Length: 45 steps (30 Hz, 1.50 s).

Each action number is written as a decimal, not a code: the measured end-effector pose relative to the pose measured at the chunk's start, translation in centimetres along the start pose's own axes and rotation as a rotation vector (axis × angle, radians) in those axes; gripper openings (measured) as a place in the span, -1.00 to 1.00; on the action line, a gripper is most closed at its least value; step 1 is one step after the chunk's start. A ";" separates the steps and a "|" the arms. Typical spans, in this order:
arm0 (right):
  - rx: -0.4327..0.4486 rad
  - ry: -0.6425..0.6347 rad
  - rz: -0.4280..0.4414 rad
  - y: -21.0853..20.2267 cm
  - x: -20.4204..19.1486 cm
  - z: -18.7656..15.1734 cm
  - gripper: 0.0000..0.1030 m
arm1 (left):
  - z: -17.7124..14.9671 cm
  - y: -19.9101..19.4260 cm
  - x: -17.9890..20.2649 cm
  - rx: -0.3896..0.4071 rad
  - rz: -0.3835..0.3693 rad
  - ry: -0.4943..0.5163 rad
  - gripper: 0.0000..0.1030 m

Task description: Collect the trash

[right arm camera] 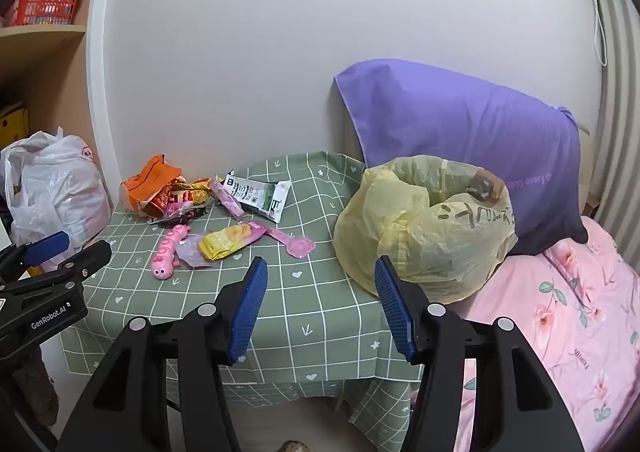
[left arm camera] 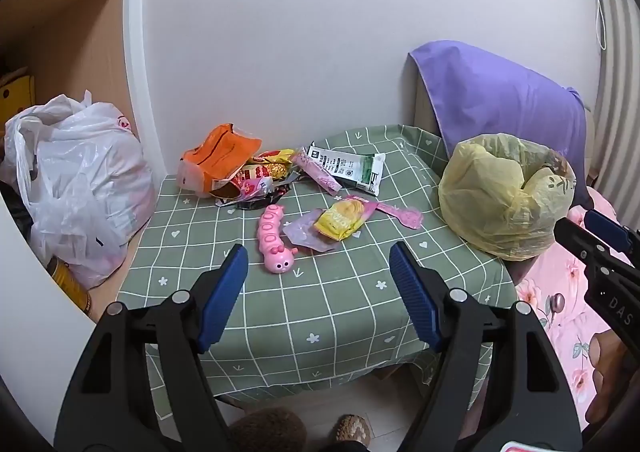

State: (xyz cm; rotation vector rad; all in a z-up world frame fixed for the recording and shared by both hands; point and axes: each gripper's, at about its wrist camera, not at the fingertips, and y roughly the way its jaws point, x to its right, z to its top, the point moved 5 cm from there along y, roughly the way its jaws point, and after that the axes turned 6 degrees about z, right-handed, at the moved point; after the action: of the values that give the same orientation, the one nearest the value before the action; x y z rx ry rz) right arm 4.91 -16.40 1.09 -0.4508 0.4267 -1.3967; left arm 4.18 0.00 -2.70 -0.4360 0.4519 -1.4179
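The trash lies on the green checked tablecloth [left arm camera: 328, 304], gathered toward the far left part of the table. Nearest the front is a yellow snack wrapper [left arm camera: 339, 220] resting on a clear purple wrapper [left arm camera: 306, 234]. Behind them sit a torn orange bag [left arm camera: 218, 155], a heap of red and gold foil wrappers [left arm camera: 262, 175], a white and green sachet [left arm camera: 352, 167] and a pink strip wrapper [left arm camera: 318, 171]. A pink spoon-shaped piece [left arm camera: 404, 213] lies just right of the yellow wrapper.

A pink caterpillar toy [left arm camera: 274, 240] lies among the wrappers, near the front. It appears to be a toy rather than trash and probably should stay.

The yellow bin bag [right arm camera: 424, 228] stands at the right edge of the table with its mouth open upward, probably so that wrappers can be dropped in from above. It is well apart from the heap.

The left gripper [left arm camera: 318, 292] hovers over the near part of the table, jaws wide apart and empty, aimed toward the caterpillar and the yellow wrapper. The right gripper [right arm camera: 320, 308] hovers near the bin bag, jaws apart and empty; its placement suits steadying the bag.

Outward lie a purple pillow [right arm camera: 460, 131], a pink floral bedspread [right arm camera: 560, 312] and a full white plastic bag [left arm camera: 80, 179].
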 end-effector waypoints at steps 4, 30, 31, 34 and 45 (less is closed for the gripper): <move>0.000 0.009 0.006 -0.1 0.1 -0.1 0.03 | 0.0 0.2 -0.5 0.009 -0.001 -0.003 0.35; 0.000 -0.012 0.004 0.2 -0.3 0.2 0.03 | 0.3 -0.3 -0.3 0.017 0.020 0.003 0.35; 0.000 -0.013 0.004 0.2 -0.3 0.2 0.03 | 0.3 -0.3 -0.3 0.017 0.020 0.003 0.35; -0.001 -0.012 0.006 0.2 -0.3 0.2 0.03 | 0.4 -0.3 -0.4 0.017 0.020 0.003 0.35; 0.011 -0.007 0.000 -0.1 0.0 0.5 0.03 | 0.7 -0.6 -0.2 0.026 0.016 0.003 0.35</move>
State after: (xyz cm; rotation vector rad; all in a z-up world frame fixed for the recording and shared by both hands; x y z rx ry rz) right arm 5.06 -16.34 1.53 -0.4465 0.4126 -1.3969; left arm 4.04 0.15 -1.77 -0.4090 0.4380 -1.4080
